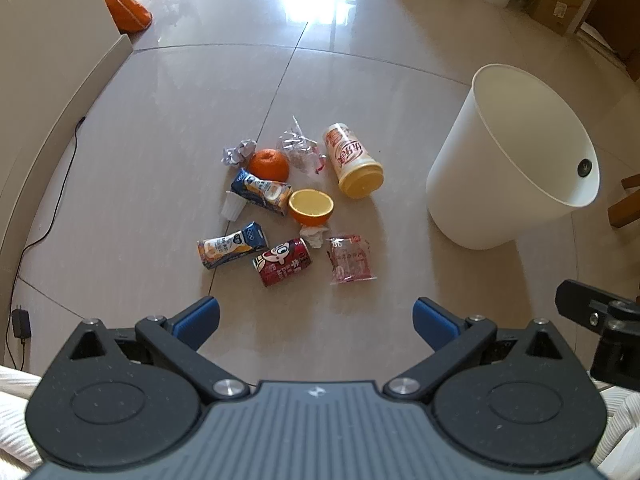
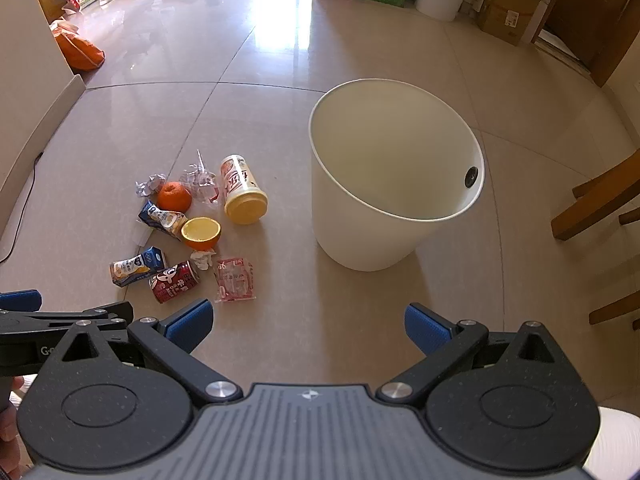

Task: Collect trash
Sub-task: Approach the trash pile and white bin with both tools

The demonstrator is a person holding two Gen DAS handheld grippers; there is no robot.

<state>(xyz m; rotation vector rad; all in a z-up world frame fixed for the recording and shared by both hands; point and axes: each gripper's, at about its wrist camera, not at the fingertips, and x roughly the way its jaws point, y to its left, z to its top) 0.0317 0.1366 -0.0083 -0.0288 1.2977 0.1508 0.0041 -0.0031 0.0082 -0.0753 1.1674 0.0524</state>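
**roomwatcher:** Trash first, since that's the job: it's all in one loose pile on the glossy beige tiled floor point(image 1: 360, 80), just ahead of the left gripper point(image 1: 316, 320), whose blue pads are spread wide with nothing between them. Right gripper point(image 2: 308, 326) is the same, wide apart and empty, hanging above the floor in front of the tall white plastic bin point(image 2: 360, 240).

**tilefan:** So what would you grab first?

**roomwatcher:** I'd say the red printed drink can point(image 1: 282, 262) or the clear red-printed plastic wrapper point(image 1: 350, 258), since they lie closest. Can's on its side, so pinch across the round body or it'll roll. Wrapper's flat, so come straight down on it.

**tilefan:** And the halved orange point(image 1: 311, 207)?

**roomwatcher:** Cut face is up, and there's a crumpled white tissue point(image 1: 314, 236) touching it. Grip the rind. The bin stands to the right, well apart from the pile, mouth open.
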